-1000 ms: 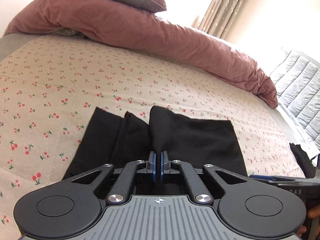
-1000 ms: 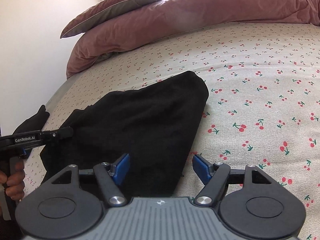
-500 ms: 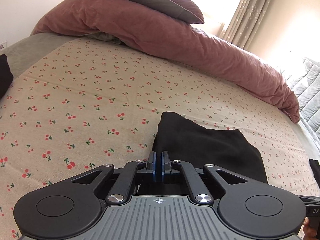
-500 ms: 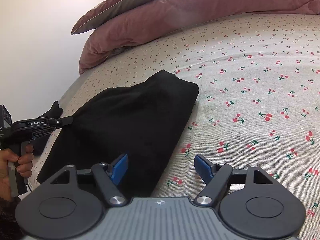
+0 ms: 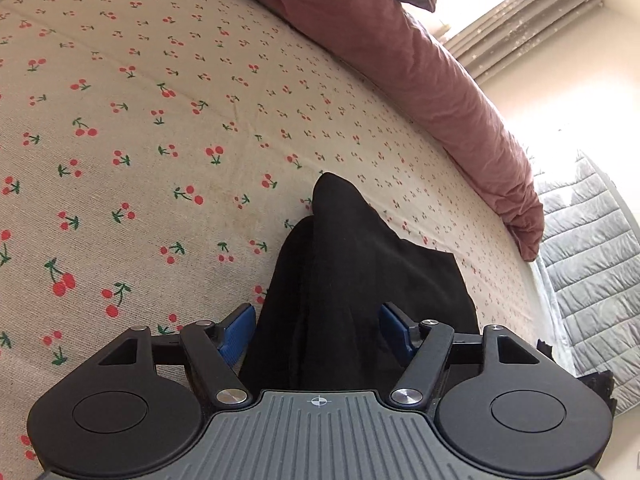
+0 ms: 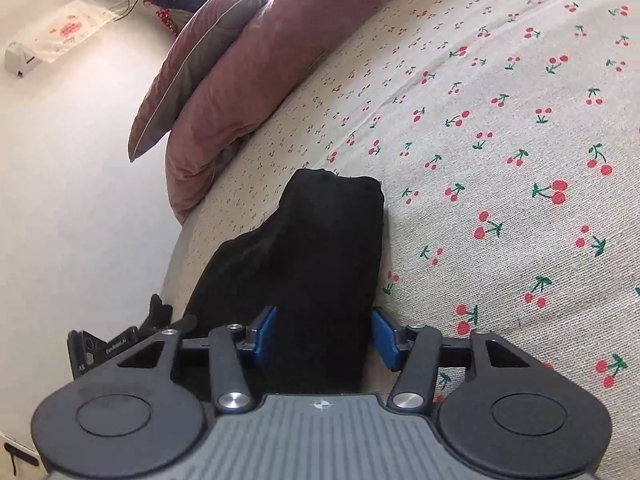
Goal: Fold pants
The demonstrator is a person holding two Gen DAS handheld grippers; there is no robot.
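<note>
Left gripper (image 5: 318, 330): jaws, clamped on cloth a second ago, have just been opening; now apart, astride the pants (image 5: 360, 280), pads clear.
Right gripper (image 6: 324, 334): jaws have just been closing around the fold, not visibly pinching.
Meaning: fold apparently laid down, left releasing.
Pose: both angled downward, rolled.
Pants: bundled on the bed (image 5: 140, 180).

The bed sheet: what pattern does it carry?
Small red cherries with green stems on beige bed sheet; clearest in the left wrist view.
</note>
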